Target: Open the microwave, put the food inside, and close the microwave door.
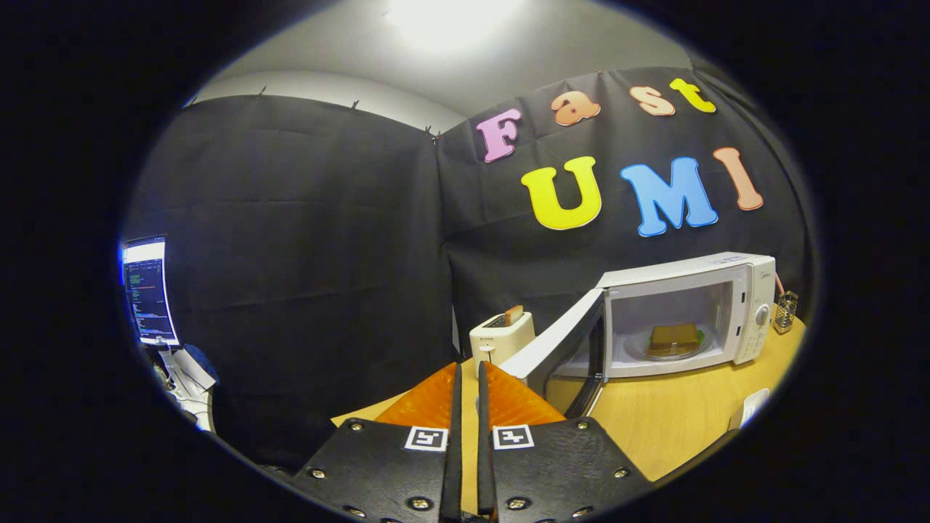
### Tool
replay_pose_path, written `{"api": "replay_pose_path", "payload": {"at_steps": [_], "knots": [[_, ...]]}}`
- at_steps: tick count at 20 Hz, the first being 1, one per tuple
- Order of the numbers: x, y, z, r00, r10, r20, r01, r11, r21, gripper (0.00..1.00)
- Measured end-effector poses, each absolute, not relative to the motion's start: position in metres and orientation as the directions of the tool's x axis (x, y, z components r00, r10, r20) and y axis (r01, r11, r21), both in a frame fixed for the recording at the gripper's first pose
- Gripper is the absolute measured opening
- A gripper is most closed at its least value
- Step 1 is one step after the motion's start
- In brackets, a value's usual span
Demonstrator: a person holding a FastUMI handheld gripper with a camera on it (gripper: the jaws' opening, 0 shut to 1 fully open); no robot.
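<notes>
Tongs [468, 378] nearly closed, holding nothing; beyond my fingers, white microwave [726, 305] stands open, brown food [673, 338] inside.

My tool [468, 370] is nearly closed, empty; beyond it the microwave [752, 305] door [556, 345] stands open, food [673, 338] inside.

Tool [468, 378] fingers nearly closed, holding nothing. Open microwave door [556, 345] is standing just ahead-right, toaster [501, 339] beyond; bench [668, 421] right of the door is lying open.
</notes>
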State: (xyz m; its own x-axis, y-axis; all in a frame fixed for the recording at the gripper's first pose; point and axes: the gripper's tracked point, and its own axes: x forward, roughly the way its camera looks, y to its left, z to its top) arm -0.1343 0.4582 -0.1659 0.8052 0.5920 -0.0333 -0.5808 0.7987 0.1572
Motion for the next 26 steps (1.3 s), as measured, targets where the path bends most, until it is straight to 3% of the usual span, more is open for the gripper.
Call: {"api": "replay_pose_path", "payload": {"at_steps": [6,8,15,26], "knots": [[-0.108,0.475,-0.192,0.826,0.556,-0.092,-0.537,0.826,0.174,0.09],[-0.111,0.468,-0.190,0.824,0.561,-0.081,-0.541,0.821,0.183,0.01],[-0.108,0.413,-0.183,0.869,0.494,-0.030,-0.485,0.862,0.150,0.01],[-0.057,0.265,-0.181,0.972,0.233,-0.023,-0.227,0.962,0.151,0.01]]}}
